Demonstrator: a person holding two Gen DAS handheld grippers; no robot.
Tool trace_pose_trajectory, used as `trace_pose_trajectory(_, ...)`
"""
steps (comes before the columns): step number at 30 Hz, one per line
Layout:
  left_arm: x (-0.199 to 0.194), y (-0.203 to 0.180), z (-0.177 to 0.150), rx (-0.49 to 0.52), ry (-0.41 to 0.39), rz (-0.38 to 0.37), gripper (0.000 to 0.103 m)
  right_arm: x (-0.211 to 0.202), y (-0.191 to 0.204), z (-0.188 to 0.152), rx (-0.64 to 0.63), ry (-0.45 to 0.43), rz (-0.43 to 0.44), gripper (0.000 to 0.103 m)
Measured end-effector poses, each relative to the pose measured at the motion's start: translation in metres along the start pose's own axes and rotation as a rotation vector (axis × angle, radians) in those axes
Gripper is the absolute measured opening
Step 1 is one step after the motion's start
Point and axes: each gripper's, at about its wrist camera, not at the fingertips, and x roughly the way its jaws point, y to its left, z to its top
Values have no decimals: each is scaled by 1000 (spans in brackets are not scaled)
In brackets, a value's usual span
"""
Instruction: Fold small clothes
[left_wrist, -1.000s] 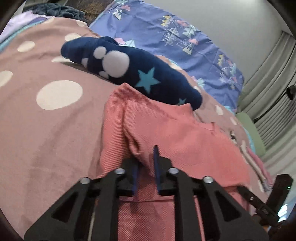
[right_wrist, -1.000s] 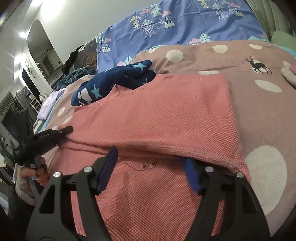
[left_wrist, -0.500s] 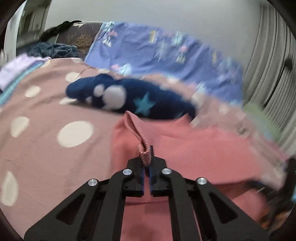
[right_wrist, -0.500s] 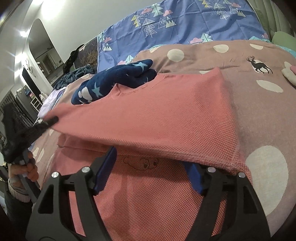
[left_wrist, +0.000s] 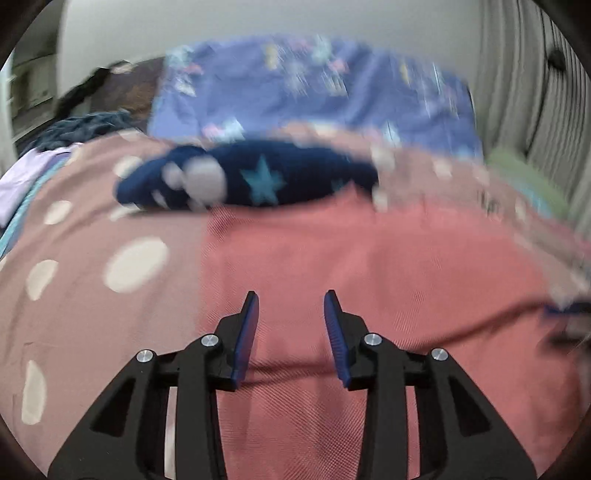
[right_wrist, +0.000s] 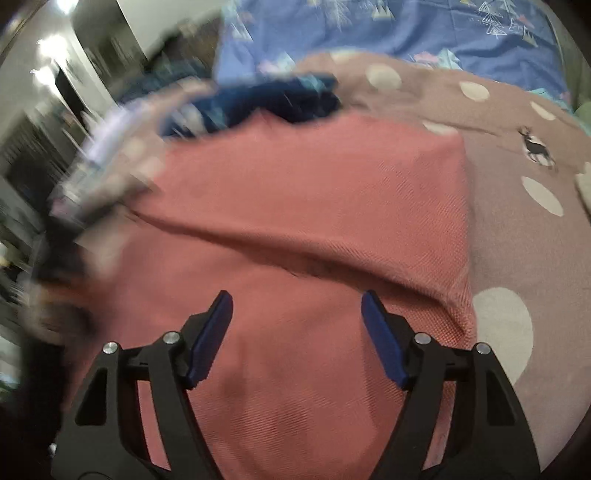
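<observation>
Lying half-folded on the dotted pink bedspread (left_wrist: 85, 306), the coral shirt (left_wrist: 369, 266) shows one fold ridge.
Left gripper (left_wrist: 291, 299) has just been opening, nothing between its pads; right gripper (right_wrist: 297, 299) gapes wide, empty, above the cloth; navy garment (left_wrist: 258, 177) beyond.

Your left wrist view: close above the pink garment (left_wrist: 369, 266), angled down toward the navy star-print garment (left_wrist: 258, 177). Your right wrist view: equally close, facing likewise. Shared: both garments, the polka-dot bedspread (right_wrist: 498, 229).
</observation>
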Motion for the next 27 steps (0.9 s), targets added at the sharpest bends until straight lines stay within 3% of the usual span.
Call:
trace_pose_trajectory(1,15,-3,-4,15,64,7,38,-13,-4,3,25,-63,33,71)
trace_pose_trajectory(3,11,-3,-1,13,52,3,40,-31,-14,2,57,-237,85,66)
trace_pose_trajectory(4,11,-3,-1,13,51,-1,43,-29,-20,1,73,-286,72,65)
trace_pose_trajectory(6,12,-1,-2,9,58,-7,44,-5,-33,1,109,-233,-64,46)
trace_pose_trajectory(7,11,0,-2,6,56,-11,44,22,-46,-1,135,-142,-190,34)
trace_pose_trajectory(8,11,-1,-2,5,55,-15,45,33,-54,-5,166,-121,-207,30)
trace_pose_trajectory(10,9,0,-2,-4,50,-28,46,29,-60,-9,209,-154,-169,30)
trace_pose_trajectory(12,3,10,-1,-51,14,-60,46,18,-57,-7,206,-179,-139,46)
trace_pose_trajectory(16,-13,45,15,-196,-93,-64,46,25,-50,-12,169,-178,-144,54)
trace_pose_trajectory(18,2,64,32,-204,-57,-31,46,26,-42,-10,140,-178,-151,61)
trace_pose_trajectory(23,65,94,61,-267,108,-6,46,28,-41,-10,122,-174,-158,64)
trace_pose_trajectory(25,77,99,69,-272,88,-4,46,28,-43,-10,122,-173,-157,65)
trace_pose_trajectory(27,87,102,77,-249,91,86,46,28,-42,-10,115,-172,-160,66)
